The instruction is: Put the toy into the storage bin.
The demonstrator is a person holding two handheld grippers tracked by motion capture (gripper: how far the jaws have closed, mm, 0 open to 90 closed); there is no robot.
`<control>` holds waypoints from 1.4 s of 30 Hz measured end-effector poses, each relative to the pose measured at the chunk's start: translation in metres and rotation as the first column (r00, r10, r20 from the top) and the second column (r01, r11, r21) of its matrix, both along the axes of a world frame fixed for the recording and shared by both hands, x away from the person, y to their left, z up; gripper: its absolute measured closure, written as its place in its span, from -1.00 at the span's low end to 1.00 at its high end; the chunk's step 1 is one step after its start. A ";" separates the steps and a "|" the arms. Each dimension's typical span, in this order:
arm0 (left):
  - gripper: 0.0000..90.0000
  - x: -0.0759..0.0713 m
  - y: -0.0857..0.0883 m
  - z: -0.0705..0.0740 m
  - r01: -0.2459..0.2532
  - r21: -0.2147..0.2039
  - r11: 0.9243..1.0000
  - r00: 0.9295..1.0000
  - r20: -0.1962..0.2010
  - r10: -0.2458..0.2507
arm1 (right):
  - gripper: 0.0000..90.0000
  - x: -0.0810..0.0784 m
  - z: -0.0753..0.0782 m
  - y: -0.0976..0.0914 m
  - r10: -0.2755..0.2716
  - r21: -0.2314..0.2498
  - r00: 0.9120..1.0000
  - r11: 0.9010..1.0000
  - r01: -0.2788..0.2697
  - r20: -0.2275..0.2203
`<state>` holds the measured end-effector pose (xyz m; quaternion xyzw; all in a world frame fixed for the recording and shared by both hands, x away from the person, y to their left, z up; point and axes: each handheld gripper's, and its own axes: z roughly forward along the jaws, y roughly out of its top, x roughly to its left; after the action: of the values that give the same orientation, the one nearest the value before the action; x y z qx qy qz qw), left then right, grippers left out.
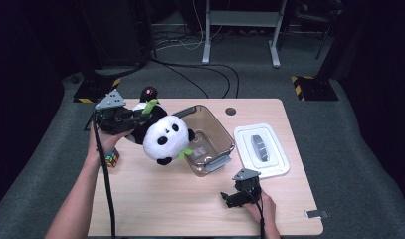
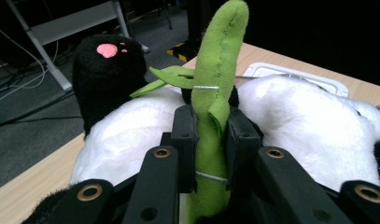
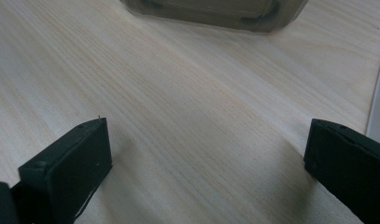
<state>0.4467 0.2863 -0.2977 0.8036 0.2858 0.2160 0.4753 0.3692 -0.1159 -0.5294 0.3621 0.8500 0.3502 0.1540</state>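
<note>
Nearest the lens in the left gripper view, the left gripper (image 2: 210, 140) is clamping its 2 black jaws on a green plush stalk (image 2: 217, 74), which is rising upright between them and tapering to a rounded tip. Behind the stalk, the white body of the plush panda (image 2: 290, 116) is spreading across the view, with a black paw bearing a pink pad (image 2: 108, 50) at upper left.

In the high view, the left gripper (image 1: 135, 116) is holding the plush panda (image 1: 165, 137) near the table's left side, its head pointing toward the near edge and its long axis running diagonally from the far-left paw to the head. The head is overlapping the left rim of the clear brown bin (image 1: 217, 132); whether it is touching cannot be told. A colour cube (image 1: 112, 158) is lying just beside the person's left hand (image 1: 104, 142), close to the table's left edge.

The right gripper (image 1: 230, 198) is resting low over bare wood near the front edge, jaws spread wide and gripping nothing. The white lid (image 1: 262, 149) is lying flat just right of the bin. The table (image 1: 155, 204) is offering open room across its front left.
</note>
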 end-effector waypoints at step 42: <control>0.70 0.063 -0.070 0.003 0.180 -0.023 0.983 0.984 0.009 -0.180 | -1.00 0.000 0.000 0.000 0.002 -0.001 1.000 1.000 -0.002 0.003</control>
<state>0.5100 0.2164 -0.2948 0.8196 0.2129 0.1715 0.5036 0.3696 -0.1163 -0.5294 0.3608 0.8503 0.3504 0.1550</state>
